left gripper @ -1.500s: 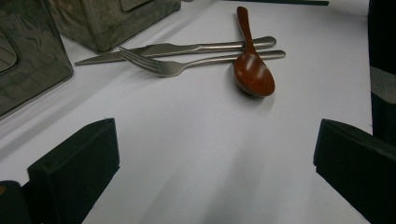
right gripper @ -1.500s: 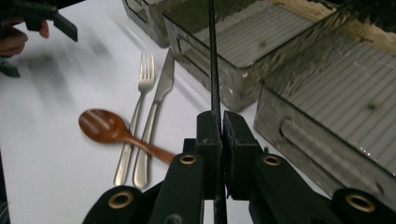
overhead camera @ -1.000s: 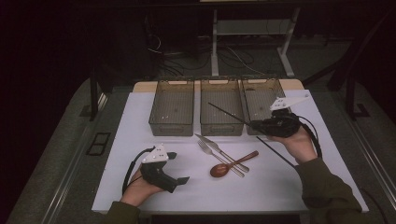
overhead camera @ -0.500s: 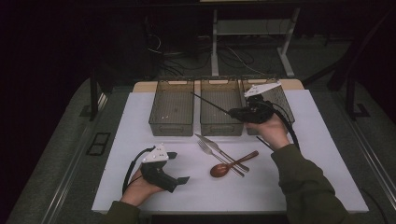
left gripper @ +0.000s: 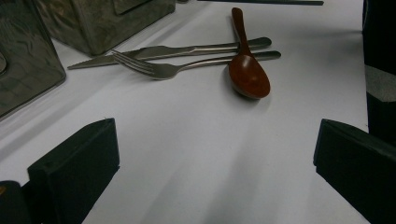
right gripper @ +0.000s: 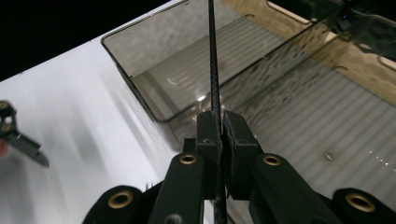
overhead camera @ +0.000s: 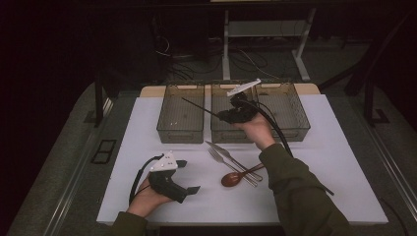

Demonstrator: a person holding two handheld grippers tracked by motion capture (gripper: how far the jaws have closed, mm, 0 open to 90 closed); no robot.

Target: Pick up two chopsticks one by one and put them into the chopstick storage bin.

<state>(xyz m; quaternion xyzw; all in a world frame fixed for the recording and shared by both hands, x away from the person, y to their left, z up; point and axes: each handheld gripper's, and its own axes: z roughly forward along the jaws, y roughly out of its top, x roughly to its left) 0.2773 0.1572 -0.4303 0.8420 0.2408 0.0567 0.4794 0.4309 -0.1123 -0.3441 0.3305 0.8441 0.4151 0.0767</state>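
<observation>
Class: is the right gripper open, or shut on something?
Shut: the right gripper pinches a thin black stick above the middle bin.

High view: fixed overhead, facing forward-down, far. Left gripper view: low, close over the white table [left gripper: 196,154], facing the cutlery. Right gripper view: close, angled down over the bins [right gripper: 261,79]. All share the table.
</observation>
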